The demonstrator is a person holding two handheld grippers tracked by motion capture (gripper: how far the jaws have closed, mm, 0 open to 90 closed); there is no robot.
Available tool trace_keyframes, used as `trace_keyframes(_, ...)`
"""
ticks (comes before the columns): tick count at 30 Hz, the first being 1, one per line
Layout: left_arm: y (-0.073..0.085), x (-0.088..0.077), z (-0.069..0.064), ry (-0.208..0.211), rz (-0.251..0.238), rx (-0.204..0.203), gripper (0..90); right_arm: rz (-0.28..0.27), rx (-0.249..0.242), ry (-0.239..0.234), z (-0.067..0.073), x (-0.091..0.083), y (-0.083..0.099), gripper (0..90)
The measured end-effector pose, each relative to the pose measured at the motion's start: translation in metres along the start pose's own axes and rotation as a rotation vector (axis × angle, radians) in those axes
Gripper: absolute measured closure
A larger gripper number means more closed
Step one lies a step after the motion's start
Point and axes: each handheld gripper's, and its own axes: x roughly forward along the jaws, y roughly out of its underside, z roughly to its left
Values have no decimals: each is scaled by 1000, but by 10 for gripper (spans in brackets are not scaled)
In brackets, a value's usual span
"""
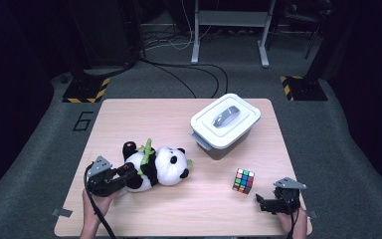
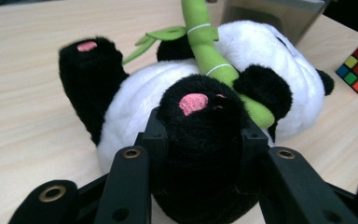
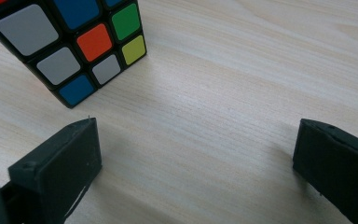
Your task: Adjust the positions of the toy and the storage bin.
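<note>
— Jaws of my left gripper (image 2: 200, 154) are clamped on the plush panda's (image 2: 205, 107) black foot; the toy lies on its back at the table's (image 1: 144, 119) near left.
— Next?
— I'd judge a lift, slowly, since it'll dangle. My right gripper (image 3: 196, 149) gapes wide over bare wood, the puzzle cube (image 3: 70, 42) just beyond. The high view adds the lidded bin (image 1: 225, 127).

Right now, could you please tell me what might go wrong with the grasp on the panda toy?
1. The left tool pinches only one soft black foot of the panda toy, so the plush may sag or slip when lifted.
2. The swinging body could knock the puzzle cube or the lidded box nearby.
</note>
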Motion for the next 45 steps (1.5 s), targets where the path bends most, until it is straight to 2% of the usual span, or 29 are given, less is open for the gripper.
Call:
trace_keyframes(15,-38,19,31,-41,-8,35,661,0,2,1,0,0,0,1)
trace_keyframes(21,-53,31,47,-45,-10,37,658,-1,2,1,0,0,0,1)
trace_keyframes(24,-59,41,54,-46,-28,25,656,-1,2,1,0,0,0,1)
trace_keyframes(28,-54,53,61,-27,1,-18,643,0,3,3,0,0,0,1)
trace_keyframes(32,-42,49,61,-11,-8,-50,566,0,3,3,0,0,0,1)
trace_keyframes(34,-40,45,59,-32,-14,-46,482,0,2,2,0,0,0,1)
trace_keyframes(36,-40,41,54,-56,-13,-40,360,0,4,2,0,0,0,1)
trace_keyframes(39,-40,35,46,-64,-32,-36,258,0,3,3,0,0,0,1)
trace_keyframes(43,-37,27,34,-77,-54,-54,183,0,3,3,0,0,0,1)
trace_keyframes(45,-32,27,29,-82,-49,-62,159,0,4,3,0,0,0,1)
